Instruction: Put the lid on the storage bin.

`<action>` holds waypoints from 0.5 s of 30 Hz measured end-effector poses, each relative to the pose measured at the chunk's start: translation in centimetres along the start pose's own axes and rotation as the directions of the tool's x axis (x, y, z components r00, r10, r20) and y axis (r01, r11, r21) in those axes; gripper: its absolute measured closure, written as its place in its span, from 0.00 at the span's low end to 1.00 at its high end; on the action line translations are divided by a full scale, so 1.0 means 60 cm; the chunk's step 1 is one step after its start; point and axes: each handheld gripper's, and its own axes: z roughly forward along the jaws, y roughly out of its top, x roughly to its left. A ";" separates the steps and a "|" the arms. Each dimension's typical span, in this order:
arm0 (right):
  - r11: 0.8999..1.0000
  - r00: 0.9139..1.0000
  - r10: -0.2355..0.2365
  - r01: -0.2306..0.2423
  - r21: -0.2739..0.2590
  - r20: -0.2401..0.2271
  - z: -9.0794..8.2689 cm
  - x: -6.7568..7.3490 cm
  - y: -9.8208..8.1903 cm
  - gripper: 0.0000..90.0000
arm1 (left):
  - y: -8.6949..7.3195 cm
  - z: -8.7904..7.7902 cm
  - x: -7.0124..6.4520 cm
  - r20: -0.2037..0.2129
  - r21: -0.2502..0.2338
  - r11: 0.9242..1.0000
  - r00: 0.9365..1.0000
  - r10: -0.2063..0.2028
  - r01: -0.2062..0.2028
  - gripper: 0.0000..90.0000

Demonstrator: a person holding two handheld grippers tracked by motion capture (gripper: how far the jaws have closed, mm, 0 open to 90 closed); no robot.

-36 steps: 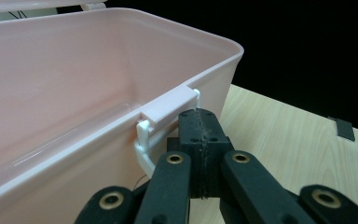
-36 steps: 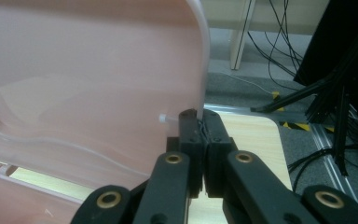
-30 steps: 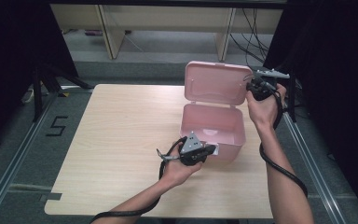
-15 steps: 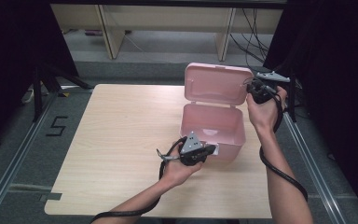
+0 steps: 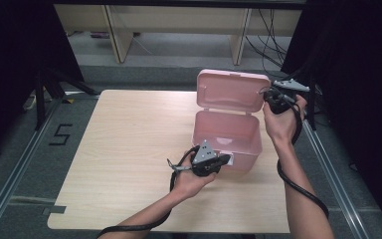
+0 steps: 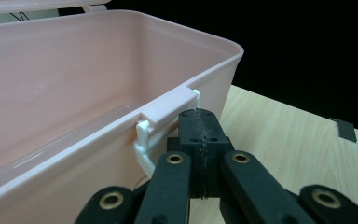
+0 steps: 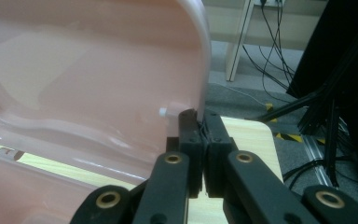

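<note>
A pink plastic storage box (image 5: 227,139) sits open toward the right side of a pale wooden table (image 5: 124,144), its hinged lid (image 5: 233,90) standing upright behind the empty tub. Your left gripper (image 5: 225,160) rests at the box's front wall, jaws fully closed with nothing between them, pads just below the white latch (image 6: 168,109) on the rim. Your right gripper (image 5: 267,94) has its jaws pinched on the lid's right edge. The box looks light and thin-walled, likely to slide on the smooth wood and flex if squeezed — so steady the tub while the lid moves. The glossy plastic may be slippery; the lid's rolled edge and the latch tab seem the firmest places to grip — the small hinge pins look fragile.
</note>
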 end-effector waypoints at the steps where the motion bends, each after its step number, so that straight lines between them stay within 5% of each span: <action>1: 1.000 1.000 -0.003 0.003 -0.006 -0.001 0.000 0.000 -0.002 0.99 | 0.000 0.000 0.000 -0.001 -0.001 1.000 1.000 -0.001 0.001 1.00; 15: 0.999 1.000 -0.018 0.018 -0.028 0.003 -0.010 0.003 -0.012 0.99 | 0.000 0.000 0.000 0.002 -0.002 1.000 1.000 -0.001 0.001 1.00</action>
